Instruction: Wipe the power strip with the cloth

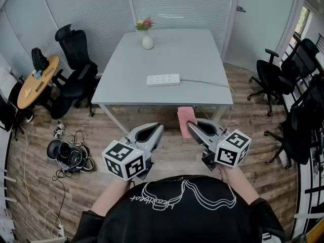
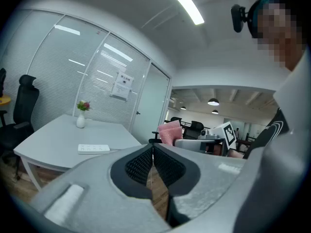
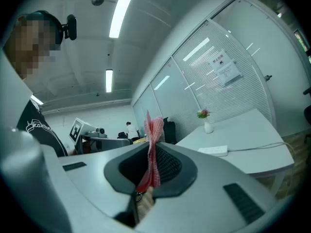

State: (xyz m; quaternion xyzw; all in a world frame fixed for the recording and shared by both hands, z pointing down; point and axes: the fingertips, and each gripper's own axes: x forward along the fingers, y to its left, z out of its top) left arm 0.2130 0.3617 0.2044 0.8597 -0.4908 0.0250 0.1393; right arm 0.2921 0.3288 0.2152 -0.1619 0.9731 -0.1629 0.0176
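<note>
Right gripper [image 1: 191, 129] is clamping the pink cloth [image 1: 185, 115]. Left gripper [image 1: 157, 129] is sitting closed, empty. Power strip [image 1: 163, 79] is lying on the grey table [image 1: 202, 49], well ahead.

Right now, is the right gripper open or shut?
Shut: the right gripper has its jaws pressed together on the pink cloth, which sticks out beyond them.

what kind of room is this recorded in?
Probably an office meeting room: a grey table carrying a power strip, black swivel chairs at the sides, and glass partition walls with blinds.
</note>
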